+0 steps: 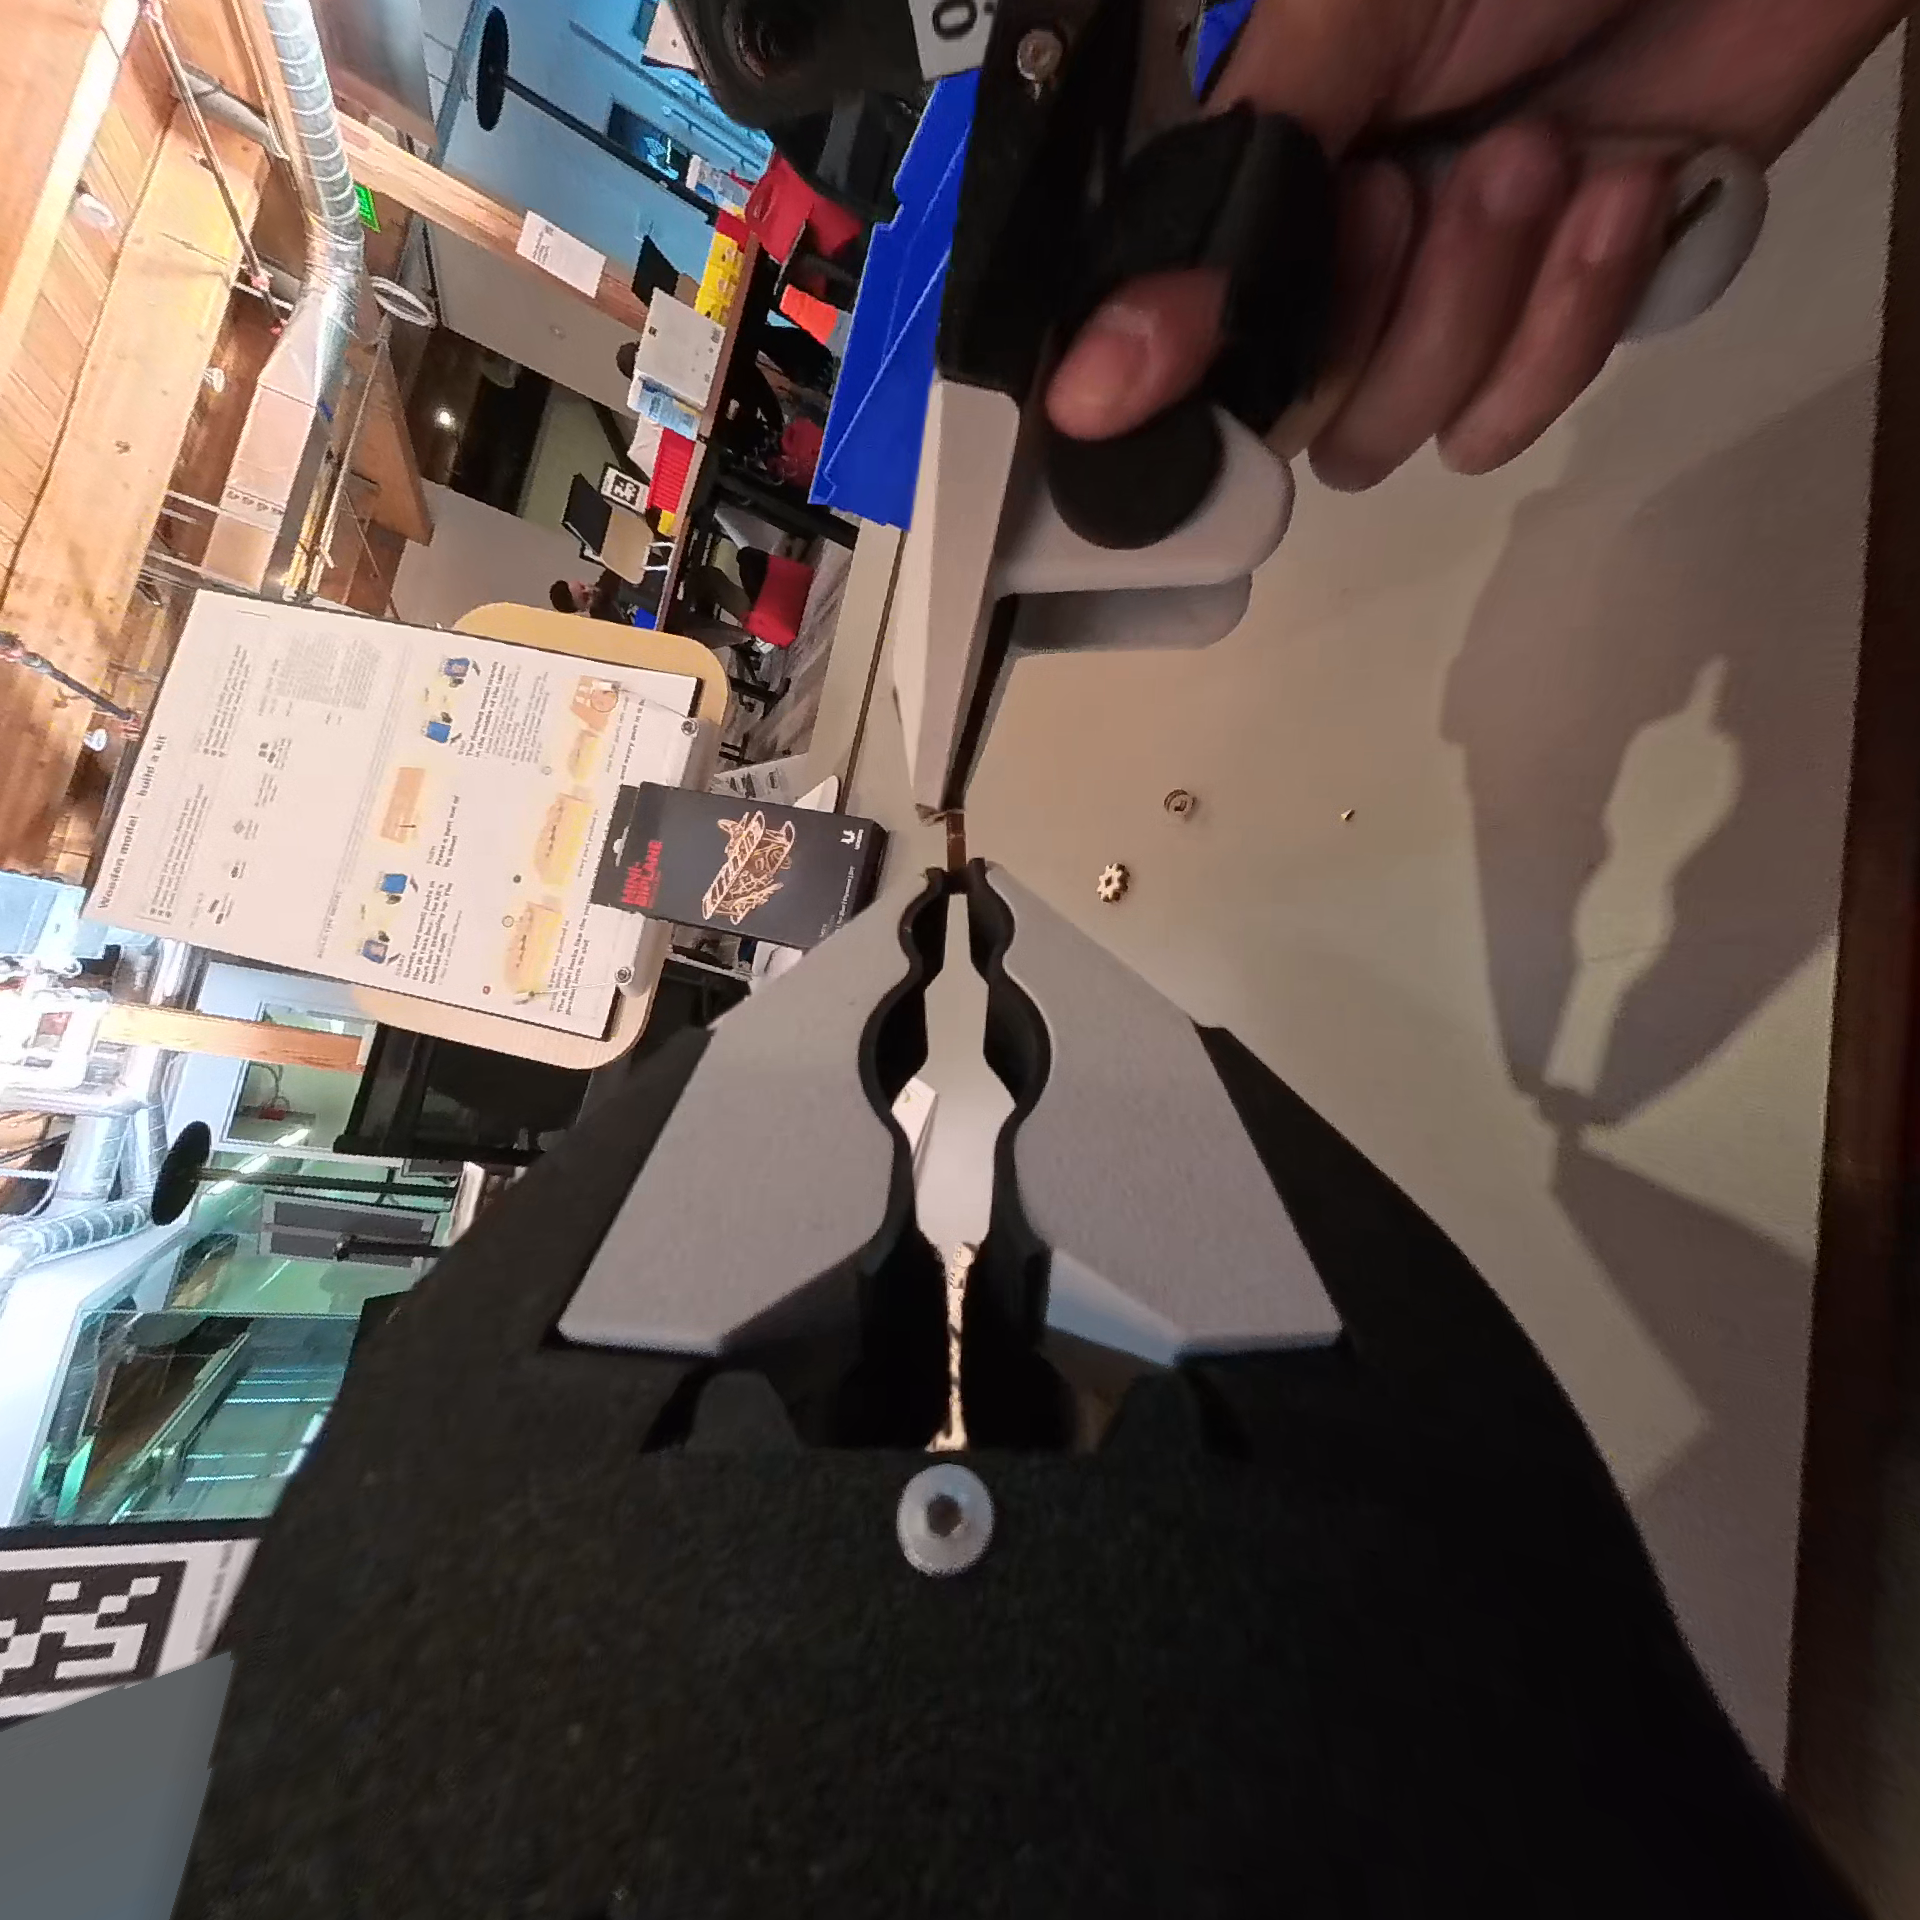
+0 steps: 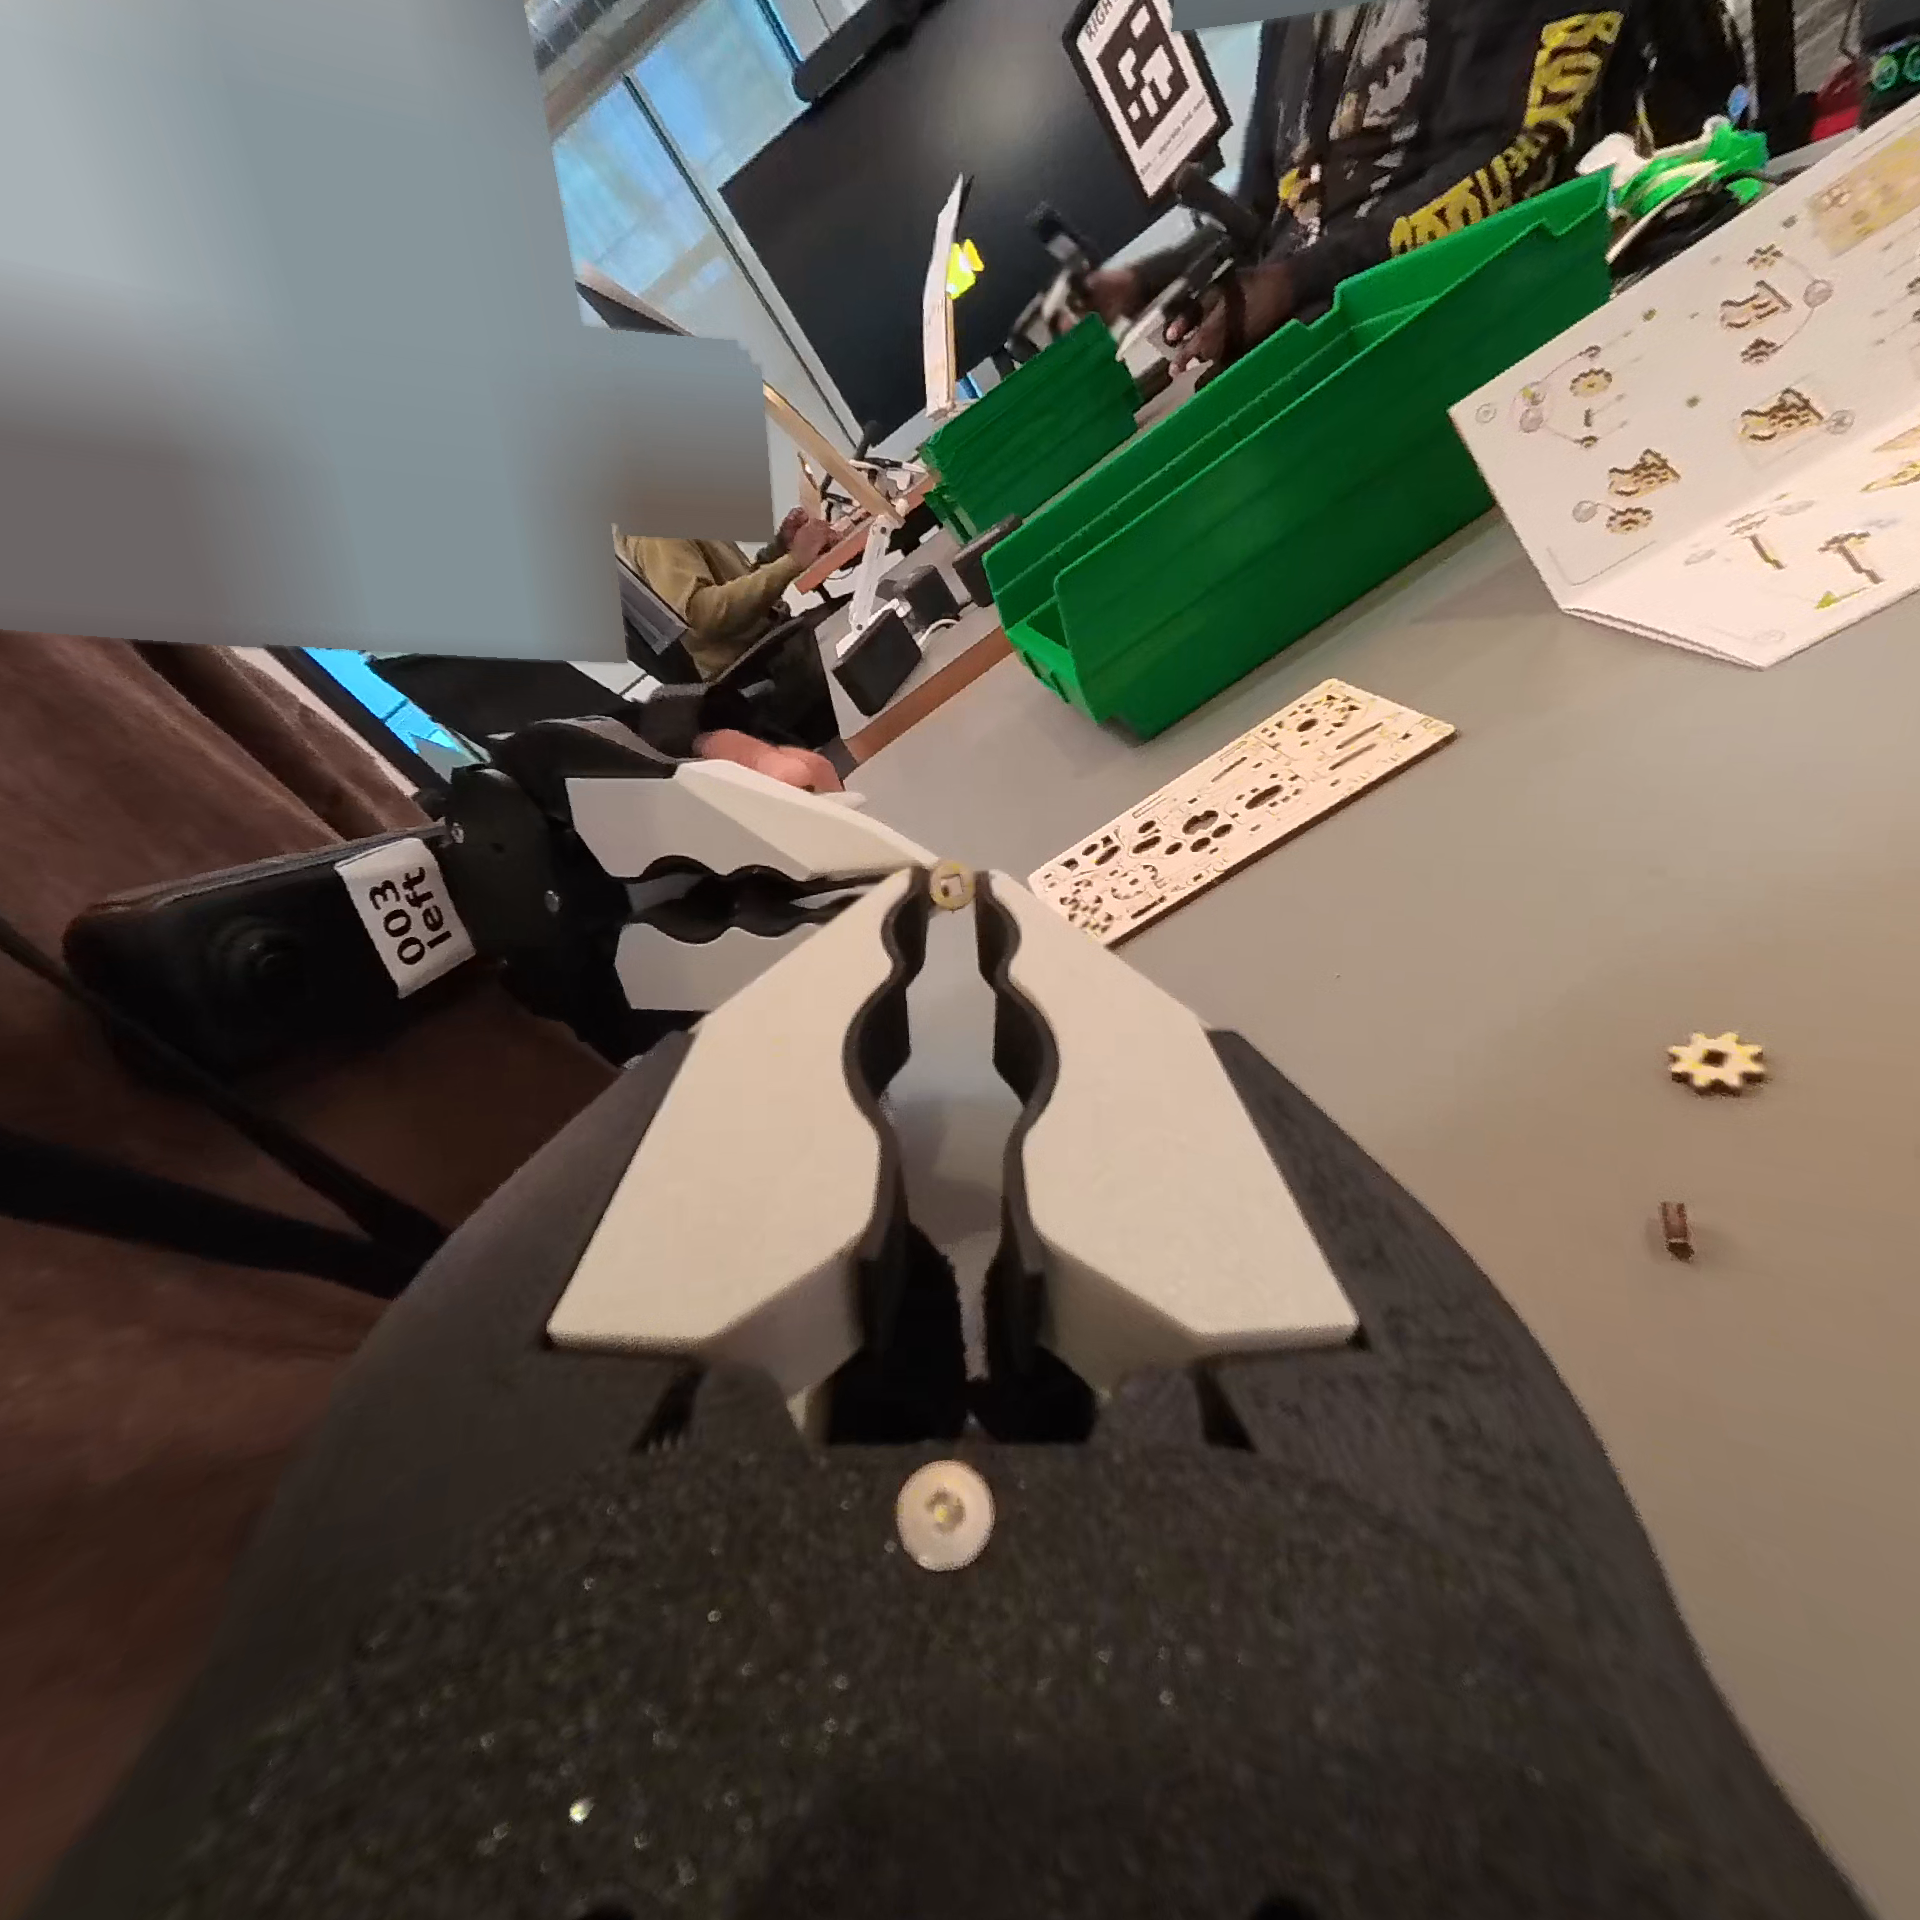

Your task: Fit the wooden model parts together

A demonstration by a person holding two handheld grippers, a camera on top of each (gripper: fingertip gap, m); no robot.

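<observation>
We see the left gripper (image 1: 954, 881) closed at its tips on a thin dark wooden pin (image 1: 954, 844), which pokes out just past the fingertips. The right gripper (image 2: 951, 883) is closed on a small pale wooden ring (image 2: 949, 884) with a square hole, pinched at the very tip. In the left wrist view the right gripper's tip (image 1: 935, 805) comes down to meet the pin; the two tips are touching or nearly so, and we cannot tell whether the pin is seated in the ring. In the right wrist view the left gripper (image 2: 920, 854) comes in from the left, its tip right at the ring.

Both pairs of fingers are matte grey plastic wedges with wavy black inner edges, set in a grainy black body.

On the smooth grey table (image 2: 1455, 1039) lie a small pale gear (image 2: 1715, 1062) with blunt teeth and a square hole, and near it a short dark wooden peg (image 2: 1675, 1229). Farther back lies a flat plywood sheet (image 2: 1247, 805) full of cut-out holes. Beyond it stand green plastic bins (image 2: 1299, 540) and a folded white instruction sheet (image 2: 1714, 499) with drawings.

In the left wrist view a hand (image 1: 1455, 239) grips the right gripper's handle. A black box (image 1: 743, 878) stands at the table's far edge in front of a printed board (image 1: 395, 810).
</observation>
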